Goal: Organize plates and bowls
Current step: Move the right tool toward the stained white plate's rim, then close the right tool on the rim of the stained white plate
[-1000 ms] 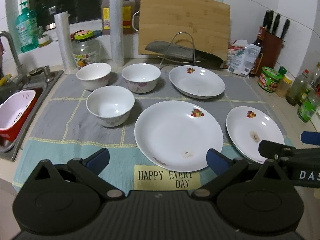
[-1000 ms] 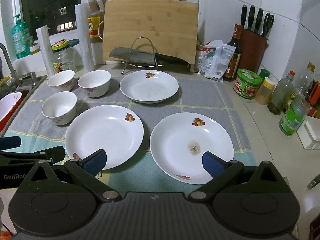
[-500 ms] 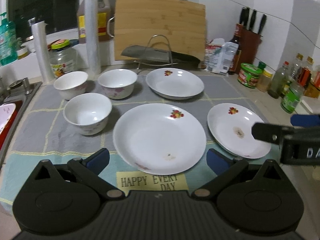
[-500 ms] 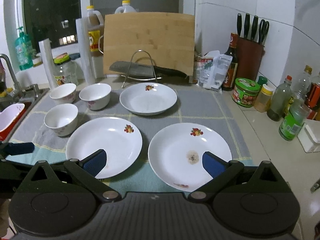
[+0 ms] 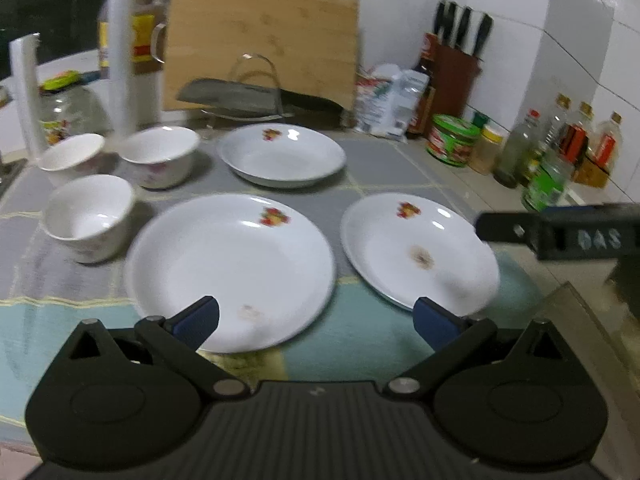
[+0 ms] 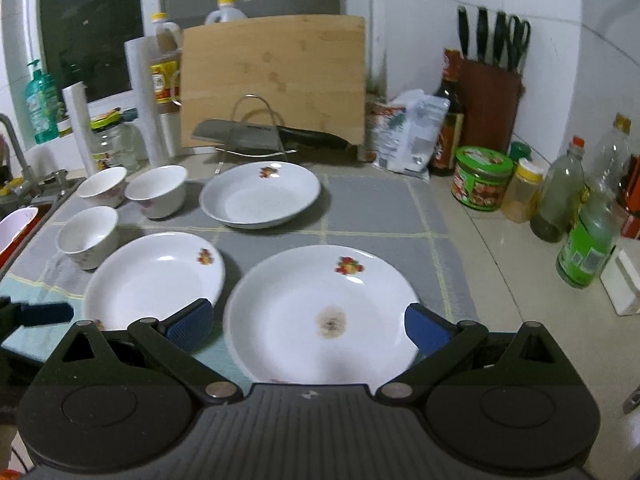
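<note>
- The left hand-held gripper (image 5: 316, 318), black plastic with ribbed blue pads, has its fingers spread wide and holds nothing; it hovers over the near edge of the cloth.
- The right hand-held gripper (image 6: 306, 326) is likewise spread, pinching nothing, its blue textured pads on either side of a plate below.
- Between the right gripper's fingers lies a round, glossy white ceramic plate with a brown stain in its middle (image 6: 324, 312) and a small red fruit motif near its far rim.
- Directly ahead of the left gripper sits a second round white ceramic plate with a fruit print (image 5: 230, 268), just beside the stained one but not touching it.
- Farther ahead, a deeper white ceramic dish with the same print (image 6: 260, 194) rests alone.
- Ahead and to the left, three small, round white porcelain bowls with faint floral sides stand upright in a close cluster: the nearest bowl (image 5: 88, 216), the middle bowl (image 5: 160, 156) and the far-left bowl (image 5: 72, 158).
- All of these rest on a grey woven mat with pale yellow grid lines (image 6: 380, 216), spread over the counter.
- Beyond it, a pale bamboo cutting board (image 6: 272, 76) leans upright behind a wire rack holding a steel cleaver (image 6: 240, 134).
- To the far right stands a dark wooden knife block (image 6: 490, 104).
</note>
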### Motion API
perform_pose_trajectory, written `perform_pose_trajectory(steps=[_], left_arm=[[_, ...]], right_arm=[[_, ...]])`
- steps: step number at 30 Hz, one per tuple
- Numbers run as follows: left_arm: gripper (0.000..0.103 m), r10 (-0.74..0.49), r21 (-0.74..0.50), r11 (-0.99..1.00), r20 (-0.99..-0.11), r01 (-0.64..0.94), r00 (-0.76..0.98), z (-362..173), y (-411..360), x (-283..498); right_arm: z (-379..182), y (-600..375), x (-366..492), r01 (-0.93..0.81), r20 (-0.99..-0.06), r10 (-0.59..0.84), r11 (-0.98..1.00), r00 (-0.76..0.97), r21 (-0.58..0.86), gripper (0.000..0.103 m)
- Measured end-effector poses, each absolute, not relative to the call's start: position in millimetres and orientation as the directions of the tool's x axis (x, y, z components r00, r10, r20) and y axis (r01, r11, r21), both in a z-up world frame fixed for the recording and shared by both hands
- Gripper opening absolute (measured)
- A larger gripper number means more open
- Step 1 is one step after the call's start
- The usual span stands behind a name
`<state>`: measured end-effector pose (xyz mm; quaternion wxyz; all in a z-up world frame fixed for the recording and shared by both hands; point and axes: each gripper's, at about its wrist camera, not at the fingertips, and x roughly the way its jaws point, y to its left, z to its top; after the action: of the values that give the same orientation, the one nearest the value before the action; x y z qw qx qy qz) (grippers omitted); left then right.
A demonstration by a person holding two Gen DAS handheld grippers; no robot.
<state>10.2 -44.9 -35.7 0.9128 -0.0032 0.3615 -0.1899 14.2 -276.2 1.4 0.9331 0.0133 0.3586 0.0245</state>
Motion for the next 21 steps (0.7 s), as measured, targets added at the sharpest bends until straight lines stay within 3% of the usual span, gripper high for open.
perform_pose_trajectory(steps=[9,21], left_arm=[[0.102,-0.395,-0.190,0.906,-0.697,0.377,0.599,-68,-94,10],[0.102,-0.326,-0.130,0.927,-0.740,0.351,0.589,-102,-152,29]], right_arm=[[-32,-325,45,-0.029,-0.725,0.062,0.998,0.686,0.057,0.103],[-64,-362,84,-0.121,-0.768,0.161,0.987,0.620,0.109,0.103]])
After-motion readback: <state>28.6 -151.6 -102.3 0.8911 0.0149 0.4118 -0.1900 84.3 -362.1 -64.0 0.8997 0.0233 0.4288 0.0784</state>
